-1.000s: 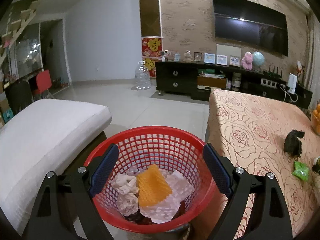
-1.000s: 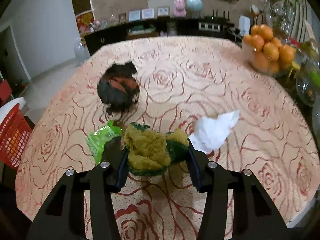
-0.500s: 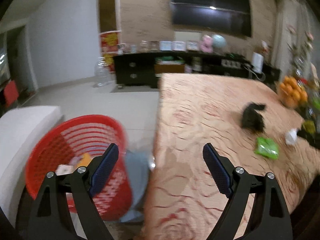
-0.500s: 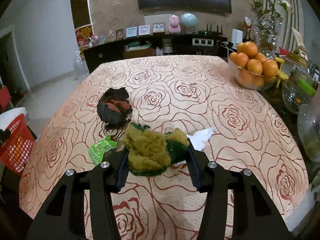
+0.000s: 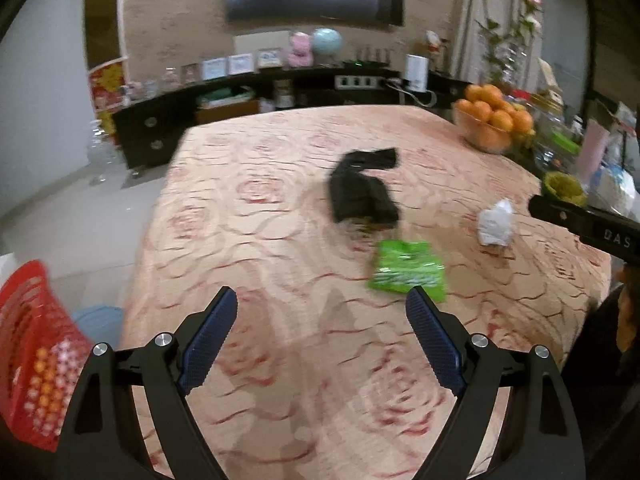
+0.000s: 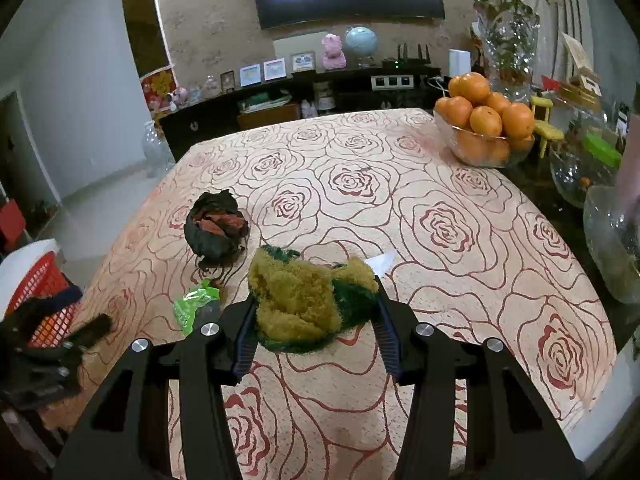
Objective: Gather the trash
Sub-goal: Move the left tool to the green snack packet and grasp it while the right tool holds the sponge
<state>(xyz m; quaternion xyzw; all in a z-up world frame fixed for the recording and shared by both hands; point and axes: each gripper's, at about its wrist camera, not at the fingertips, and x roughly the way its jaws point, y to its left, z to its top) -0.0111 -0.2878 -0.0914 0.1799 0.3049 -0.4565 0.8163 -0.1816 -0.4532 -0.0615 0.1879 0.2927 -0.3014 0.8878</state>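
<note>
My right gripper [image 6: 314, 312] is shut on a yellow-green scouring sponge [image 6: 304, 304], held above the rose-patterned table [image 6: 440, 240]. My left gripper [image 5: 322, 332] is open and empty above the table's near left part. On the table lie a green wrapper [image 5: 408, 272] [image 6: 196, 304], a black crumpled bag [image 5: 362, 192] [image 6: 218, 228] and a white crumpled tissue [image 5: 496, 222] [image 6: 380, 262]. The red trash basket [image 5: 28, 352] [image 6: 42, 300] stands on the floor left of the table. The right gripper with its sponge also shows at the right edge of the left wrist view [image 5: 564, 190].
A glass bowl of oranges [image 6: 484, 128] stands at the table's far right. Glass vases and jars [image 6: 612, 232] crowd the right side. A dark TV cabinet [image 5: 280, 96] lines the back wall. A white cushion [image 6: 24, 260] sits behind the basket.
My left gripper has swung right from above the basket to over the table. My right gripper has lifted and drawn back with the sponge held.
</note>
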